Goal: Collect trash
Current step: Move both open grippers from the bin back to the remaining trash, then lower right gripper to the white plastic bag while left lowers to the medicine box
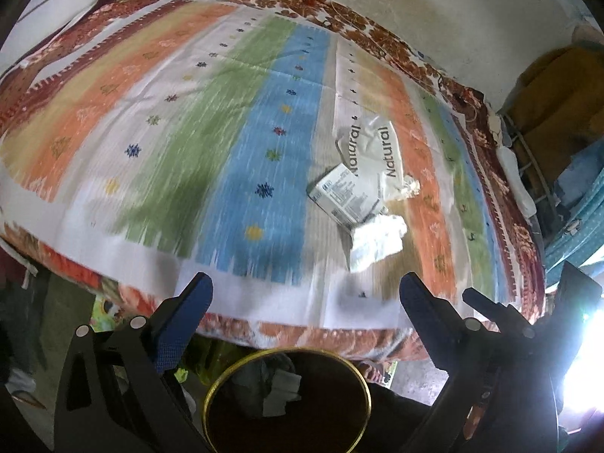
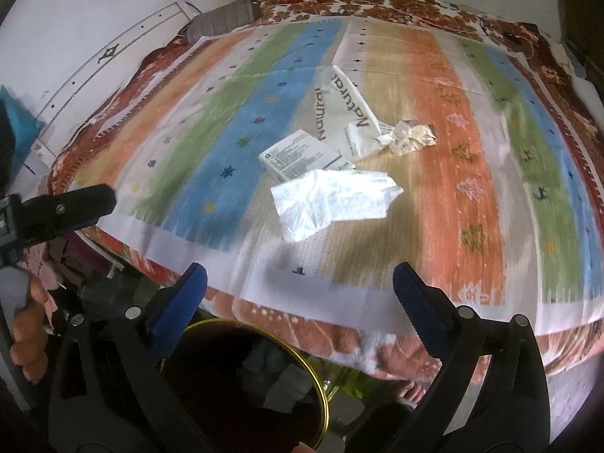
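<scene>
Now, in the left wrist view, the left gripper is spread wide and holds nothing. It hangs over the gold-rimmed bin by the bed. The crumpled white paper lies ahead and to the right, near the bed's edge. In the right wrist view, the right gripper is spread wide and empty too. The same paper lies almost straight ahead, its long side running across. I think the right hand is better lined up for it.
</scene>
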